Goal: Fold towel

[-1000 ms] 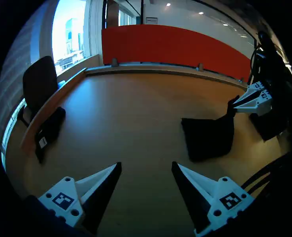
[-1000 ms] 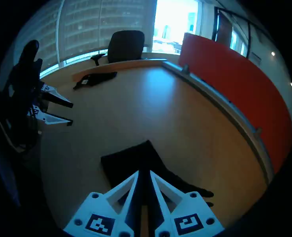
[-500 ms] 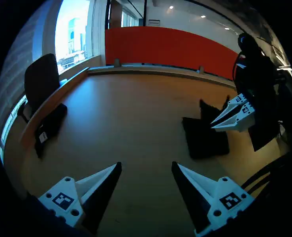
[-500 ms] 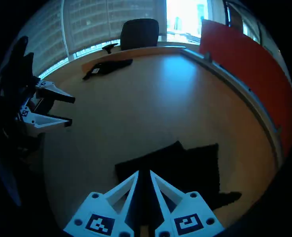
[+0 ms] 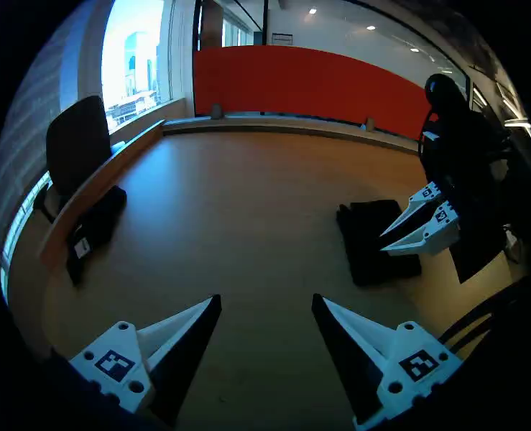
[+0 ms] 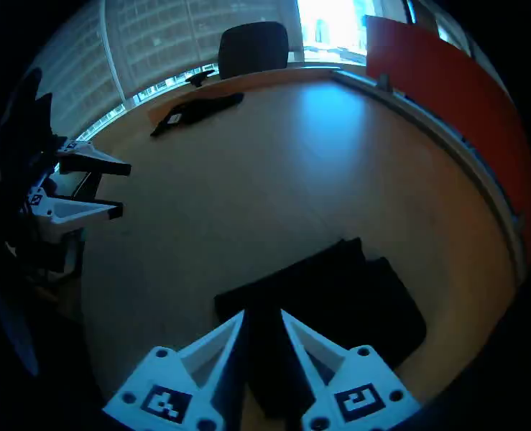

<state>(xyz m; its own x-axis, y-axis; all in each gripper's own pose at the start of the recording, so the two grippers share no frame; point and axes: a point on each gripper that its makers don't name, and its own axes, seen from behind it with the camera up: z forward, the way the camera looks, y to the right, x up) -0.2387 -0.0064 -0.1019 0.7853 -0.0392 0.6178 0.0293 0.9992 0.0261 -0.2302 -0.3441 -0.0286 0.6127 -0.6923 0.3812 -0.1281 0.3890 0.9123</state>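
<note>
Right tongs (image 6: 261,316): fingers narrowly parted, low over the near edge of the towel (image 6: 337,302), with dark cloth in the gap. We cannot tell if they pinch it or have let go.

Left tongs (image 5: 265,302): released, spread wide and empty, hanging over bare table well apart from the towel.

The towel lies doubled on the wooden table (image 5: 251,194), toward the right-hand side, looking already folded at least once.

Our judgement:
- Lay the carried edge squarely on the lower layer.
- Let go only once it rests flat.
- Draw back level so the fold is not dragged open.

Surroundings:
- The tabletop is smooth and glossy, so the cloth may slide.
- A dark tagged bundle (image 5: 93,230) lies at the far edge.
- An office chair (image 5: 75,147) stands behind it.
- There is a red partition (image 5: 308,79) and bright windows (image 5: 132,65).
</note>
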